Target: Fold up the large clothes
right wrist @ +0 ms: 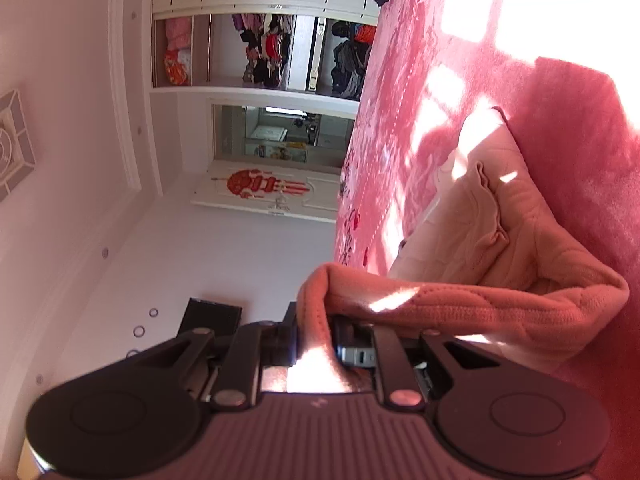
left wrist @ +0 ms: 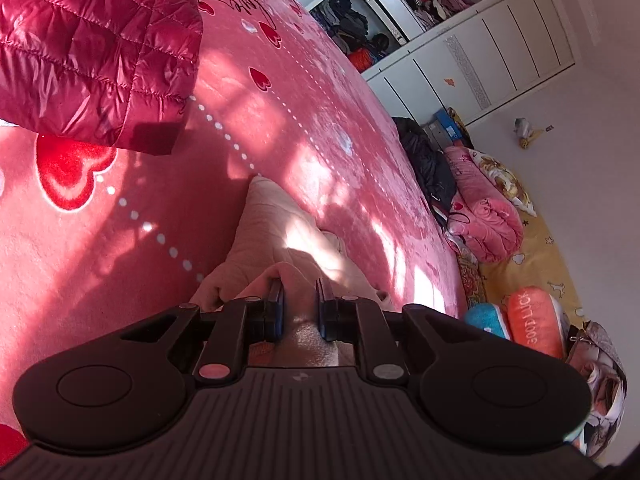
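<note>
pink heart-print bed blanket [left wrist: 328,128], a red quilted jacket [left wrist: 88,48] and cream fleece garment [left wrist: 276,224] directly on it

1. The left wrist view looks forward along its fingers, low and close over the pink bedspread [left wrist: 304,128], facing the open wardrobe [left wrist: 440,40].
2. The right wrist view is rolled sideways, close above the same bedspread [right wrist: 560,152], facing that wardrobe [right wrist: 260,40].
3. Both share the pale garment [left wrist: 276,232] [right wrist: 500,216].
</note>
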A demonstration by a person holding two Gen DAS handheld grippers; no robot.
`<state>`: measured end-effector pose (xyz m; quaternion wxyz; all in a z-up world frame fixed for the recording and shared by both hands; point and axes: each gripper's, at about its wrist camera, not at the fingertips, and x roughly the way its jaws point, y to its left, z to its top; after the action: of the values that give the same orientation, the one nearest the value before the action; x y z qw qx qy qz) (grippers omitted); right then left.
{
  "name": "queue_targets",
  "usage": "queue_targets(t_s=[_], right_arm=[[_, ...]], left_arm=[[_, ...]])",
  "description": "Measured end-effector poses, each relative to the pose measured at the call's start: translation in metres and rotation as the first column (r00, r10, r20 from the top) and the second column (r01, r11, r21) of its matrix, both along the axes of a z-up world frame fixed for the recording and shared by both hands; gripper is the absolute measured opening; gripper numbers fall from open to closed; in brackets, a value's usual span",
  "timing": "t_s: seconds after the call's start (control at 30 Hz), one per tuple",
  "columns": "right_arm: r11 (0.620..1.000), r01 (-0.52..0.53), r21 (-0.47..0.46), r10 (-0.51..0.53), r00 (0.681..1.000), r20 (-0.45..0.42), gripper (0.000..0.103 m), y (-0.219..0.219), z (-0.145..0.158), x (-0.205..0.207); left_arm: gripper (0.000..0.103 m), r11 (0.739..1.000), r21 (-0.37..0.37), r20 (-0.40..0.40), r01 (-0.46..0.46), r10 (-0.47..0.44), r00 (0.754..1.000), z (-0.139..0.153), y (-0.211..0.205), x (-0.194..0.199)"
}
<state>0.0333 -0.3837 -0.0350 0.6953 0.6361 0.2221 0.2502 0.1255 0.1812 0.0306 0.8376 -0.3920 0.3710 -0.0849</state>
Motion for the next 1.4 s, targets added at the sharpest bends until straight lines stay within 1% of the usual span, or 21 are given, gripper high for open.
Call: queue_targets(t_s=[0.13,0.27,0.33,0.43,0.47,0.5,0.57,0.63,0.7,0.73,0.8,0.87,0.9,1.0,1.07,1.1,1.13,1.17,1.27,1.33,1.4], right_arm=[[0.994,0.088,0.061,-0.086,0.996,-0.033,0.014,-0.012,-0.019,0.018],[0.990,0.134,0.052,-0.131,0.989,-0.065,0.014,-0.012,-0.037,0.036],[0.986,0.144,0.085,-0.137,0.987,-0.084,0.015,-0.013,-0.051,0.043],[0.983,0.161,0.090,-0.149,0.981,-0.122,0.017,-0.016,-0.068,0.048],[0.982,0.163,0.091,-0.151,0.980,-0.129,0.018,-0.017,-0.072,0.050],[0.982,0.167,0.088,-0.154,0.979,-0.135,0.018,-0.018,-0.076,0.051],[0.983,0.169,0.076,-0.157,0.977,-0.148,0.019,-0.020,-0.080,0.053],[0.983,0.169,0.065,-0.157,0.975,-0.156,0.019,-0.022,-0.081,0.053],[0.982,0.174,0.069,-0.162,0.975,-0.155,0.021,-0.023,-0.081,0.051],[0.982,0.177,0.067,-0.165,0.974,-0.154,0.023,-0.024,-0.081,0.050],[0.981,0.181,0.066,-0.170,0.974,-0.148,0.028,-0.025,-0.079,0.047],[0.979,0.186,0.080,-0.174,0.975,-0.138,0.038,-0.027,-0.080,0.049],[0.978,0.190,0.090,-0.178,0.976,-0.127,0.041,-0.028,-0.079,0.050],[0.975,0.203,0.091,-0.193,0.975,-0.109,0.053,-0.031,-0.077,0.048],[0.970,0.223,0.094,-0.215,0.972,-0.092,0.069,-0.035,-0.074,0.043],[0.966,0.242,0.096,-0.234,0.969,-0.083,0.072,-0.038,-0.073,0.040],[0.960,0.263,0.096,-0.256,0.964,-0.074,0.081,-0.041,-0.072,0.037],[0.954,0.284,0.097,-0.278,0.958,-0.067,0.083,-0.045,-0.071,0.034],[0.948,0.311,0.076,-0.305,0.949,-0.077,0.084,-0.055,-0.069,0.025],[0.950,0.312,-0.001,-0.311,0.947,-0.083,0.085,-0.054,-0.065,0.022],[0.949,0.286,-0.130,-0.298,0.951,-0.084,0.086,-0.048,-0.055,0.021]], left_arm=[[0.015,1.000,-0.002,-0.025,-0.025,0.025,0.999,-0.011,-0.009,0.030],[0.015,0.999,0.014,-0.051,-0.039,0.040,0.998,-0.023,-0.020,0.056],[0.017,0.999,0.015,-0.065,-0.045,0.046,0.997,-0.028,-0.024,0.066],[0.028,0.998,-0.001,-0.064,-0.056,0.056,0.996,-0.031,-0.021,0.074],[0.035,0.998,0.001,-0.055,-0.057,0.057,0.997,-0.029,-0.020,0.075],[0.048,0.998,0.019,-0.034,-0.063,0.063,0.997,-0.025,-0.017,0.077],[0.065,0.993,0.079,0.011,-0.091,0.090,0.996,-0.010,-0.014,0.068],[0.068,0.990,0.109,0.050,-0.093,0.088,0.995,0.001,-0.007,0.065],[0.078,0.986,0.136,0.076,-0.099,0.090,0.993,0.010,-0.003,0.058],[0.079,0.983,0.157,0.089,-0.097,0.084,0.993,0.014,-0.002,0.053],[0.086,0.972,0.224,0.109,-0.079,0.055,0.992,0.019,-0.006,0.044],[0.091,0.959,0.276,0.118,-0.062,0.030,0.993,0.016,-0.011,0.033],[0.094,0.954,0.296,0.118,-0.047,0.012,0.993,0.011,-0.014,0.024],[0.097,0.945,0.326,0.101,-0.007,-0.028,0.994,-0.007,-0.022,0.004],[0.097,0.941,0.338,0.094,0.015,-0.050,0.994,-0.021,-0.026,-0.011],[0.097,0.941,0.337,0.095,0.019,-0.054,0.994,-0.026,-0.026,-0.018],[0.098,0.942,0.336,0.095,0.020,-0.055,0.994,-0.032,-0.027,-0.024],[0.098,0.941,0.339,0.095,0.019,-0.054,0.994,-0.037,-0.027,-0.029],[0.098,0.934,0.355,0.114,0.023,-0.068,0.991,-0.047,-0.028,-0.037],[0.098,0.926,0.376,0.132,0.031,-0.086,0.988,-0.053,-0.034,-0.041],[0.098,0.920,0.390,0.149,0.036,-0.102,0.984,-0.055,-0.036,-0.045]])
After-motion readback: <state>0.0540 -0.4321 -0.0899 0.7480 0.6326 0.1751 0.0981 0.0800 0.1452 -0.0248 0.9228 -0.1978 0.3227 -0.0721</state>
